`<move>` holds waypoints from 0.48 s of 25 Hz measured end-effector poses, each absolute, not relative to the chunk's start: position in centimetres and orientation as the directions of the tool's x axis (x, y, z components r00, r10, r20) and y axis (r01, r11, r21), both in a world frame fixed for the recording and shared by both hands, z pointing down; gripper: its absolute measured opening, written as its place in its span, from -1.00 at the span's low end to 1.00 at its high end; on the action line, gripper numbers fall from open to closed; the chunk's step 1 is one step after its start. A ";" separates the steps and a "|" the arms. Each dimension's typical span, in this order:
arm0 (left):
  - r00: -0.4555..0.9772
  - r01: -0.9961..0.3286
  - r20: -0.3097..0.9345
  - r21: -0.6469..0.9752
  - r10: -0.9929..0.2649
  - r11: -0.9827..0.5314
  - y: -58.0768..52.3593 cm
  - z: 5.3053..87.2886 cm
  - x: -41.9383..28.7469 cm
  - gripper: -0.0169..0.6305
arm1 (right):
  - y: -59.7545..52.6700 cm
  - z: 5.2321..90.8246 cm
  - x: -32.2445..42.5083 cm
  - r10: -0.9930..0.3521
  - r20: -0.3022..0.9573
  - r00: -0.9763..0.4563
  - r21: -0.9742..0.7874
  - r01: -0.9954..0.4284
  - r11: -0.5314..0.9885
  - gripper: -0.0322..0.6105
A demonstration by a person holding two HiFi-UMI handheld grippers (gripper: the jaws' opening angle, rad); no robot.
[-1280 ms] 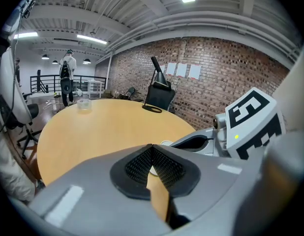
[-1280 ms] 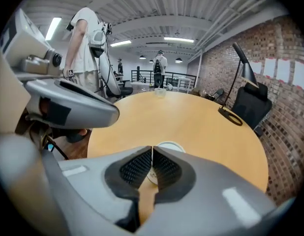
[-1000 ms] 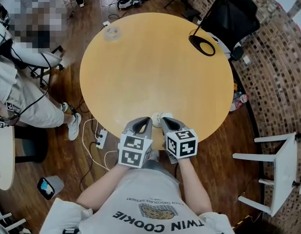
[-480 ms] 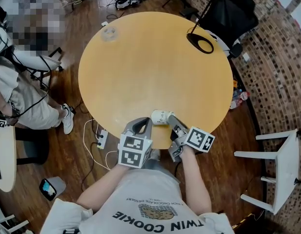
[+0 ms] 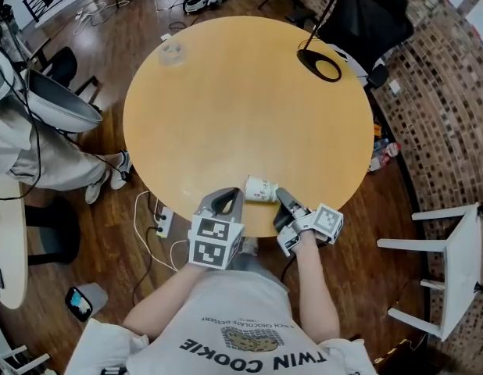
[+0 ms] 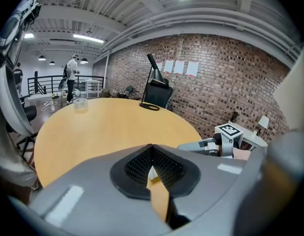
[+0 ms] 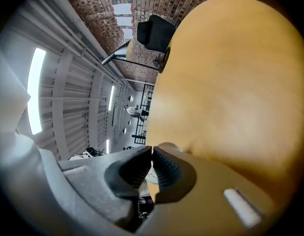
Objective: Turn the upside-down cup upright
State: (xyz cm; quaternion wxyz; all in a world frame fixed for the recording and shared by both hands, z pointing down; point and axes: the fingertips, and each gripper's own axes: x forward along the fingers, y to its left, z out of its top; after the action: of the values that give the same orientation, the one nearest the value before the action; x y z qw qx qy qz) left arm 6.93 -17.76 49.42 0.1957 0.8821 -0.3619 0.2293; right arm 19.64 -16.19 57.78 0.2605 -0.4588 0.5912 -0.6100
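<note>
Cup [image 5: 261, 188]: white, tipped on its side, lower centre of frame, at the round worktop's [image 5: 241, 108] near edge.
Right claw [image 5: 282, 199]: pressed nearly together, pinching the cup's wall from the right.
Left claw [image 5: 229, 197]: pressed together, empty, just left of the cup.
Black ring-shaped lamp base [image 5: 322, 67]: upper right of the worktop.

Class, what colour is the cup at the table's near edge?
The cup is white; the head view shows it best.
</note>
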 end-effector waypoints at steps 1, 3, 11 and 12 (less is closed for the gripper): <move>0.632 -0.729 0.546 0.179 -0.550 -0.661 -17.8 49.4 7.0 -0.94 | -16.1 58.0 19.7 -0.860 0.254 -0.443 -0.959 -0.228 -0.166 -0.87; 0.632 -0.730 0.547 0.183 -0.549 -0.658 -17.8 49.5 7.0 -0.94 | -15.9 58.3 19.8 -0.859 0.262 -0.439 -0.956 -0.242 -0.168 -0.87; 0.628 -0.732 0.546 0.172 -0.554 -0.660 -17.8 49.4 7.1 -0.94 | -15.6 59.0 19.8 -0.843 0.328 -0.425 -0.921 -0.343 -0.186 -0.86; 0.628 -0.732 0.547 0.173 -0.554 -0.659 -17.8 49.5 7.0 -0.94 | -15.6 59.0 19.7 -0.840 0.339 -0.423 -0.914 -0.359 -0.188 -0.86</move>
State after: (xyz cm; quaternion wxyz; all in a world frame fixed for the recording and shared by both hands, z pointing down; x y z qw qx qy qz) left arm 7.05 -17.80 49.46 0.1936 0.8811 -0.3649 0.2303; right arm 19.74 -15.58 58.98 0.2044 -0.4968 0.6034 -0.5893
